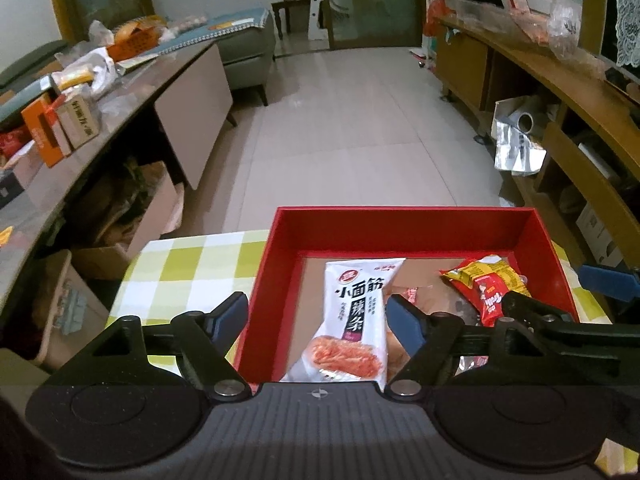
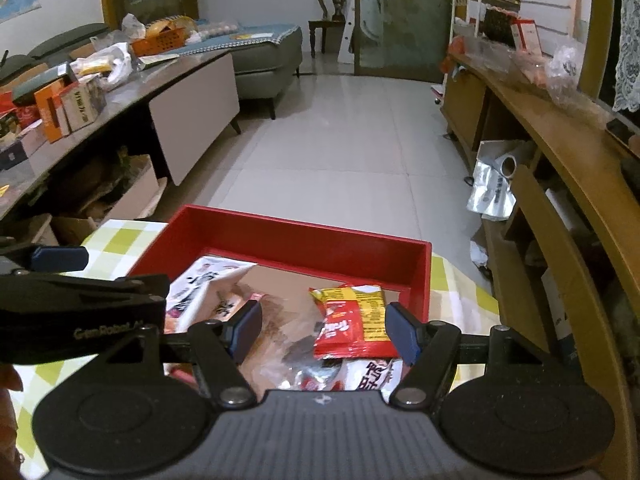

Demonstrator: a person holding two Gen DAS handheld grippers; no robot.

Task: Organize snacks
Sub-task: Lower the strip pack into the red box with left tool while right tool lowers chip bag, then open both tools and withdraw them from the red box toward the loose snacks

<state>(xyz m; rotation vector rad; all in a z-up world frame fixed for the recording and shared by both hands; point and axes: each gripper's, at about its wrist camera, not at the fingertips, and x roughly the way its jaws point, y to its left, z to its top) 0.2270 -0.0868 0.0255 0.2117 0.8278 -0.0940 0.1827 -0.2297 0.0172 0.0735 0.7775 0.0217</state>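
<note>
A red box [image 1: 400,216] stands on a yellow-green checked cloth [image 1: 188,264]. A white snack packet with a red picture [image 1: 360,308] lies in it. My left gripper [image 1: 318,322] hangs open over this packet, its left pad outside the box wall and neither pad touching. To the right lies a red-and-yellow packet [image 1: 486,284]. In the right wrist view this packet [image 2: 352,320] sits between the fingers of my right gripper [image 2: 324,330], close to the right pad. The left pad is well clear, so the gripper is open. More wrapped snacks [image 2: 372,376] lie below it in the box [image 2: 300,236].
The two grippers hover side by side over the box. A long low cabinet [image 1: 120,92] with cartons on it runs along the left, with cardboard boxes [image 1: 132,216] underneath. A wooden shelf unit [image 1: 560,92] lines the right. Tiled floor [image 1: 352,120] lies beyond the table.
</note>
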